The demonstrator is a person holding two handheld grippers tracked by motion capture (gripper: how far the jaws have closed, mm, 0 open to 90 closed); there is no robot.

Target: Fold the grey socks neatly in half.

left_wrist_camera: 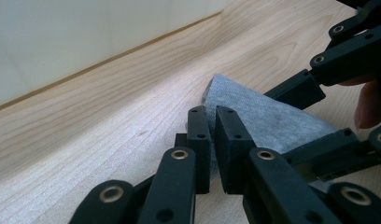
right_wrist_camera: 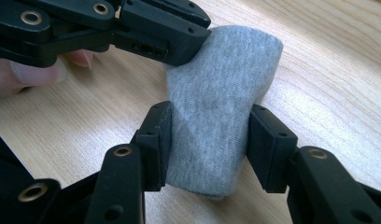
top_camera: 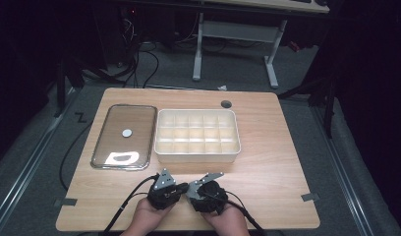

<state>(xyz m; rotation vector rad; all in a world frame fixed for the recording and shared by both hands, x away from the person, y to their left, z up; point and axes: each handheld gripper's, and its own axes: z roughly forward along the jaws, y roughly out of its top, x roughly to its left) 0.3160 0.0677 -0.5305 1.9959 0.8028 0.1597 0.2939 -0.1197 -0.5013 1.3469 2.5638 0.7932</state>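
A small grey cloth (right_wrist_camera: 226,70), rolled or folded into a soft wad, lies on the wooden table at its front middle. My right gripper (right_wrist_camera: 209,126) is shut on it, and the pads press in its waist from both sides. My left gripper (left_wrist_camera: 212,116) has its jaws nearly together, pinching a thin edge of the same grey cloth (left_wrist_camera: 272,121). From above, the left gripper (top_camera: 165,189) and right gripper (top_camera: 208,191) meet tip to tip, each held in a hand.
A white box with several compartments (top_camera: 197,155) stands just beyond the grippers, and its wall (left_wrist_camera: 86,37) is close in the left gripper view. To its left lies a clear lid (top_camera: 115,147) with a white knob. A cable hole (top_camera: 226,104) marks the table's far side.
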